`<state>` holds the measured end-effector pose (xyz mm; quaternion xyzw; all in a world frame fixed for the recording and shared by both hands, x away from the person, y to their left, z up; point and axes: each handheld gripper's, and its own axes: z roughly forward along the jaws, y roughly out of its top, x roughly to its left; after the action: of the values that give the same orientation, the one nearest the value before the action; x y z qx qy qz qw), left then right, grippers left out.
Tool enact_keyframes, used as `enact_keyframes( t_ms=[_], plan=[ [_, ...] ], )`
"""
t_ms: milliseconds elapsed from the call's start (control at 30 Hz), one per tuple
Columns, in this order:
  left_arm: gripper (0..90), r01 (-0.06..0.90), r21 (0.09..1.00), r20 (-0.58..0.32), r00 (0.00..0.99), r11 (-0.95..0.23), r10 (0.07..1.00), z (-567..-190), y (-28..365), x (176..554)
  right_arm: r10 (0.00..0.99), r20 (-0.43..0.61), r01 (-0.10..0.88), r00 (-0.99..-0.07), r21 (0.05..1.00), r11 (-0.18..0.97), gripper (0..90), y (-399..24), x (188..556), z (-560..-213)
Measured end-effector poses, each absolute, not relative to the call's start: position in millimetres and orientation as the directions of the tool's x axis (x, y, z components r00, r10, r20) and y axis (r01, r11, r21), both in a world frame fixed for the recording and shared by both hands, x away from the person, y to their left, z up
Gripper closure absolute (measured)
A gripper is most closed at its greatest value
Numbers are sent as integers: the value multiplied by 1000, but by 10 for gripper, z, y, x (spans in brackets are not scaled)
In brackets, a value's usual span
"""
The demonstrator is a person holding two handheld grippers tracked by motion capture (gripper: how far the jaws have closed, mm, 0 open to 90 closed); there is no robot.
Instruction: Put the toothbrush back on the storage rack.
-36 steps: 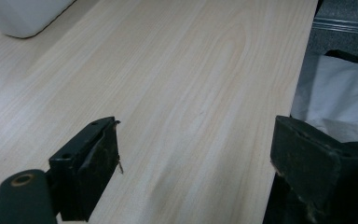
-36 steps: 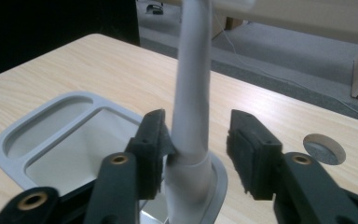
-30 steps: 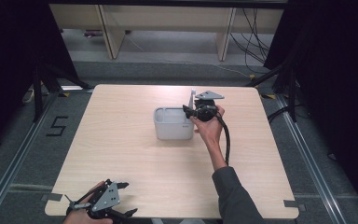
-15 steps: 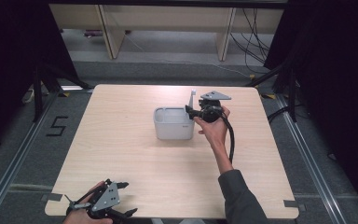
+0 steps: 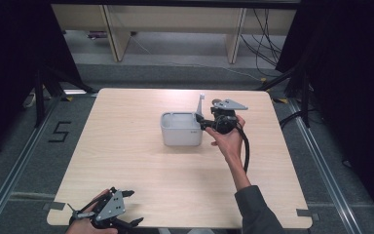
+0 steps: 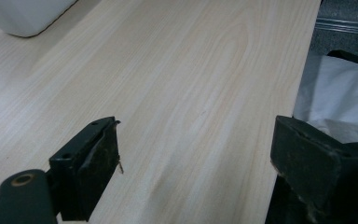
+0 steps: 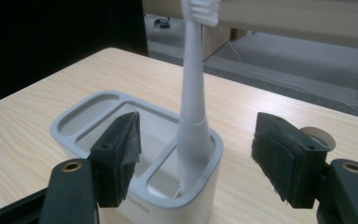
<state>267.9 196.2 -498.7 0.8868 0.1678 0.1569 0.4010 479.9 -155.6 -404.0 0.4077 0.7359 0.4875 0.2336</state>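
Right tongs (image 5: 200, 122) sit at the right end of the grey holder (image 5: 181, 129) in the high view, held by the right hand (image 5: 229, 139), jaws pointing left toward the white toothbrush (image 5: 201, 103) that stands upright in the holder's right-end slot, near the middle of the desk (image 5: 141, 165). Left tongs (image 5: 126, 207) rest at the near left corner of the desk in the left hand (image 5: 85, 224), jaws spread, nothing in them, well apart from the holder. Left gripper view: left tongs (image 6: 196, 163) wide open over bare desk (image 6: 191, 84), a corner of the holder (image 6: 25, 16) at top left, white cloth (image 6: 335, 105) past the desk edge at right. Right gripper view: right tongs (image 7: 198, 158) open, jaws have just been widening, pads clear of the toothbrush (image 7: 193, 107) on both sides; its handle stands between them, grasped by neither, foot down in the narrow end compartment of the holder (image 7: 74, 123), bristle head at the top edge. Other compartments look empty. A small roll (image 7: 318, 135) lies on the desk (image 7: 28, 116) behind the right jaw.
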Motion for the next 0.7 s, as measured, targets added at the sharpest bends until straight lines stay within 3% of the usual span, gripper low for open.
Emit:
enact_keyframes(
  t_ms=[700],
  plan=[
    [147,178,770,135,893,-612,430,-4976,1951,2663,809,61,372,-584,906,200,305,-1649,4484,-4113]
  ],
)
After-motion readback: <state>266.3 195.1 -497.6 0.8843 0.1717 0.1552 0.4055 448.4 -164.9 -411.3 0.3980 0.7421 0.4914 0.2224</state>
